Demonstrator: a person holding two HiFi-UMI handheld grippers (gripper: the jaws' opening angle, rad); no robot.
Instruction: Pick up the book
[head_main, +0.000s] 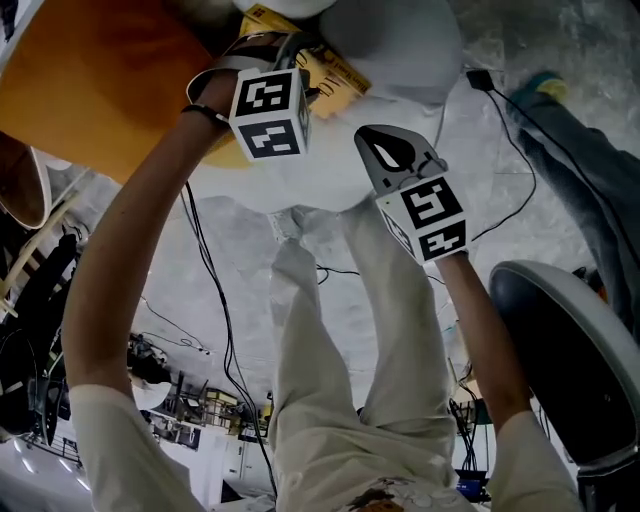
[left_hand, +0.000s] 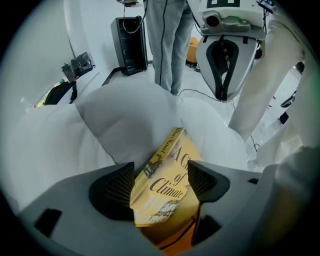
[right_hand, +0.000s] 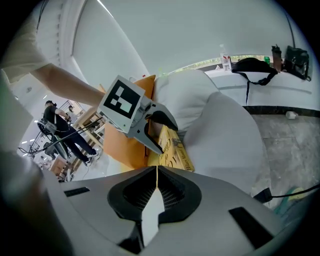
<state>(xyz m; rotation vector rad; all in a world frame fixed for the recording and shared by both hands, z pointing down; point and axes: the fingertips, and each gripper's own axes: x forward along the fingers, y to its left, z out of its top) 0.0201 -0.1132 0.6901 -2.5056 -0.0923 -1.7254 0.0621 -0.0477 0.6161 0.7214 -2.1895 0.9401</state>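
A yellow book (head_main: 335, 72) stands tilted, wedged between white cushions (head_main: 400, 40) and an orange cushion (head_main: 100, 70). In the left gripper view the book (left_hand: 167, 170) shows its cover and spine, lying between the wide-apart jaws of my left gripper (left_hand: 160, 182); its pads (left_hand: 119, 187) straddle the book without visibly pressing on it. The right gripper view shows that gripper (right_hand: 161, 131) with one finger on each side of the book (right_hand: 172, 150). My right gripper (right_hand: 156, 184) is shut with nothing in it, and hangs to the right of the book (head_main: 375, 140).
White cushions (left_hand: 125, 115) surround the book. A grey chair (head_main: 570, 340) stands at the right, cables (head_main: 215, 300) run across the floor. Another person's legs (left_hand: 170, 40) and a black box (left_hand: 130, 45) stand beyond the cushions. A bag (right_hand: 260, 65) lies on a ledge.
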